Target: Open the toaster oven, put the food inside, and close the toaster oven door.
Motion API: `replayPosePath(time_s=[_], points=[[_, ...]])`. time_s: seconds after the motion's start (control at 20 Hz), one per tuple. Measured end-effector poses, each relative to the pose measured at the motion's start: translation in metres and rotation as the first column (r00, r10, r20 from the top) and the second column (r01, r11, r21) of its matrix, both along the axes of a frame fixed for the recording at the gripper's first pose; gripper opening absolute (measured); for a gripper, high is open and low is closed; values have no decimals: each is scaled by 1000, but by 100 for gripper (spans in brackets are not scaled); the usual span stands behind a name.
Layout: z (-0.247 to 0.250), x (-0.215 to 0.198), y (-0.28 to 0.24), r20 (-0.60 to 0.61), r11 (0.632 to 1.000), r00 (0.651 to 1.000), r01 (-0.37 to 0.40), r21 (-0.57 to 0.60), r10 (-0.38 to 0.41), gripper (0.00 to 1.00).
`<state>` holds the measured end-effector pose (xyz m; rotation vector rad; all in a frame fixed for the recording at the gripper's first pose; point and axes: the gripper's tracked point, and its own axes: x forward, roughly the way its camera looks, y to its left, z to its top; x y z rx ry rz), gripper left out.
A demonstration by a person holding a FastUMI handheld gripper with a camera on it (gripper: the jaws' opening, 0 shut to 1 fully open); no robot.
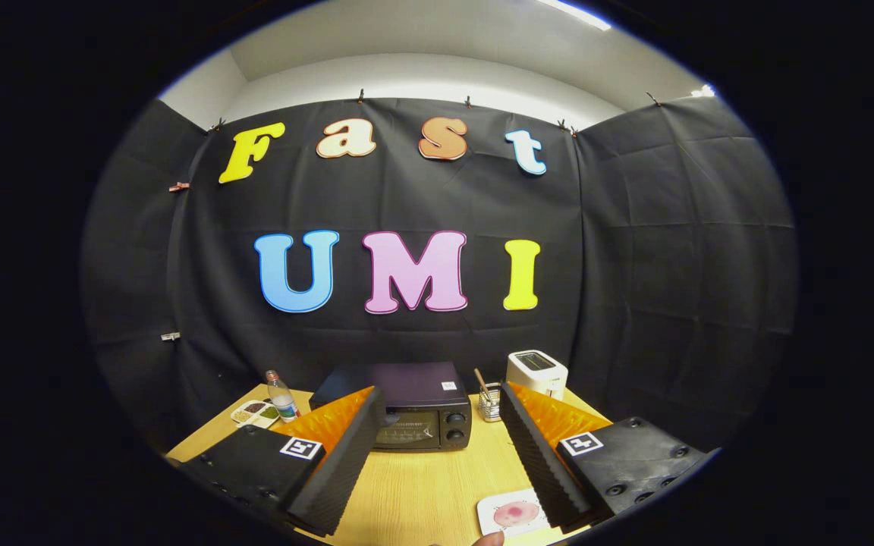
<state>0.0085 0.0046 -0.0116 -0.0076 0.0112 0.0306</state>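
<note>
- Gripper (441, 425): fingers spread wide apart, nothing between them but bare desk (422, 485).
- Open room: a clear strip of desk runs from the fingers straight ahead to the toaster oven (407, 409). No obstacle in that lane.
- Food: one white plate (513, 514) with a pinkish round piece on it sits on the desk just beside the inner edge of the right finger, close to the near desk edge. The finger covers part of the plate.
- A fingertip of a person (492, 538) shows at the near edge, just in front of the plate.
- Toaster oven: one, dark, centred ahead of the gap between the fingers. Door is shut, two knobs on its right side. Left finger's tip overlaps its left front corner in view; I cannot tell whether they touch.
- Beyond, right of the oven: one mesh cup (489, 402) with sticks in it, then one white slot toaster (536, 371) near the back right desk edge.
- Left of the oven: one plastic bottle (282, 396), upright, and one divided dish (254, 412) with small portions, near the left desk edge.
- Black cloth wall closes the desk in behind and on both sides.
</note>
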Motion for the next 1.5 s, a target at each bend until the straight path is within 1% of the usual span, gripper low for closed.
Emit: replayPosePath(time_s=[0.15,0.35,0.45,0.6,0.7,0.85,1.05,1.15,1.25,1.3,1.4,1.5], points=[[-1,3,0,3,1000,1000,1,-1,-1,98],[-13,16,14,-33,1000,999,-11,23,12,97],[-32,34,30,-84,999,996,-29,36,32,98],[-61,72,60,-153,996,986,-62,67,72,99],[-87,100,79,-215,995,972,-84,56,94,99],[-125,141,103,-284,994,953,-93,48,103,99],[-180,188,129,-375,996,922,-92,20,92,99],[-204,205,136,-415,996,906,-81,30,86,100],[-218,218,139,-439,997,895,-68,28,73,100],[-223,225,139,-444,998,893,-62,30,69,100],[-218,236,143,-425,998,903,-55,35,65,100],[-226,238,147,-457,998,887,-60,15,60,99]])
